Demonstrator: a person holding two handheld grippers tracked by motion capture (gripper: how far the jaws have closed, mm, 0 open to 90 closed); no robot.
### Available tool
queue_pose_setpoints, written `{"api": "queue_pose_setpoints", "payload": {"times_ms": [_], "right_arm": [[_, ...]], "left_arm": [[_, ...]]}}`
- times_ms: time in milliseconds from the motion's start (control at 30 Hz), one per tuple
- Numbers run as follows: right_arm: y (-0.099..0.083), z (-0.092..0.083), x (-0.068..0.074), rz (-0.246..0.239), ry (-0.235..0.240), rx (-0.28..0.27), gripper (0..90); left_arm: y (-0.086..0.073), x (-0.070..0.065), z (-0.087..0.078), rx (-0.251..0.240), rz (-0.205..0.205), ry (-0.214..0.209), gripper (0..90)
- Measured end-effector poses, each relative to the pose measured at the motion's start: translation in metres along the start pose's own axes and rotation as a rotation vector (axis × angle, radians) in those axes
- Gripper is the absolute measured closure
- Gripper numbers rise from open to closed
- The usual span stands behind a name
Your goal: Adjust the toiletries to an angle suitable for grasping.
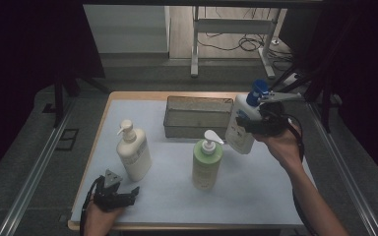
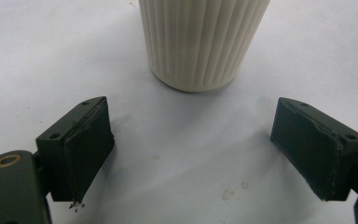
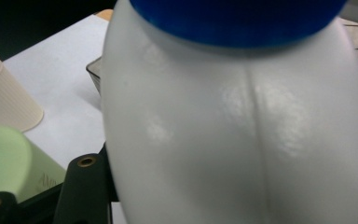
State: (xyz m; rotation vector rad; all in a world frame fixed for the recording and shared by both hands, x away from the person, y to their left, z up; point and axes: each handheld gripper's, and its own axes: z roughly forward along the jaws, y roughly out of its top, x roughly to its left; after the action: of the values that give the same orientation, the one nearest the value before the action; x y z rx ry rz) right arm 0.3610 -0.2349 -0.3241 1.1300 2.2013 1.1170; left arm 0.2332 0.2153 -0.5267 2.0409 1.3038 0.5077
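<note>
Both tools were black. The left tool (image 1: 128, 195) carried a grey three-cornered plate, brass-ringed screw holes and worn, chipped pads (image 2: 86, 154); a black cable trailed from the right tool (image 1: 256, 123). Forearms were bare, sleeveless.

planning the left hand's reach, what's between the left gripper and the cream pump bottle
Nothing: in the left gripper view, only bare white table cover lies between the open left gripper and the cream pump bottle.

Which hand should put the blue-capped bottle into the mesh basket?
Right. The right gripper already holds the white bottle lifted beside the mesh basket. The left gripper sits open and empty by the cream bottle.
</note>
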Motion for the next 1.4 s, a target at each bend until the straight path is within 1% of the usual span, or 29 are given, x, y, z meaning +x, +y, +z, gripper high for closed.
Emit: {"api": "queue_pose_setpoints", "payload": {"times_ms": [133, 200, 433, 633, 867, 1067, 1400], "right_arm": [[0.008, 0.004, 0.003, 0.002, 0.001, -0.007, 39.5], [0.012, 0.007, 0.004, -0.006, -0.003, -0.012, 39.5], [0.029, 0.019, 0.010, -0.004, -0.005, -0.021, 39.5], [0.035, 0.032, 0.011, 0.000, -0.007, -0.032, 39.6], [0.041, 0.047, 0.010, 0.006, -0.015, -0.030, 39.6], [0.048, 0.057, 0.009, 0.022, -0.015, -0.037, 39.6], [0.061, 0.074, 0.011, 0.030, -0.042, -0.046, 39.6]], "left_arm": [[0.000, 0.000, 0.000, 0.000, -0.001, 0.000, 12.4], [0.000, 0.000, 0.000, 0.000, -0.001, 0.000, 12.4], [0.000, 0.000, 0.000, -0.001, -0.001, -0.001, 12.4], [0.000, 0.000, 0.000, -0.001, -0.001, -0.001, 12.4], [0.000, 0.000, 0.000, 0.000, -0.001, 0.000, 12.4], [0.000, 0.000, 0.000, -0.002, -0.001, 0.001, 12.4], [0.000, 0.000, 0.000, -0.001, -0.001, 0.000, 12.4]]}}
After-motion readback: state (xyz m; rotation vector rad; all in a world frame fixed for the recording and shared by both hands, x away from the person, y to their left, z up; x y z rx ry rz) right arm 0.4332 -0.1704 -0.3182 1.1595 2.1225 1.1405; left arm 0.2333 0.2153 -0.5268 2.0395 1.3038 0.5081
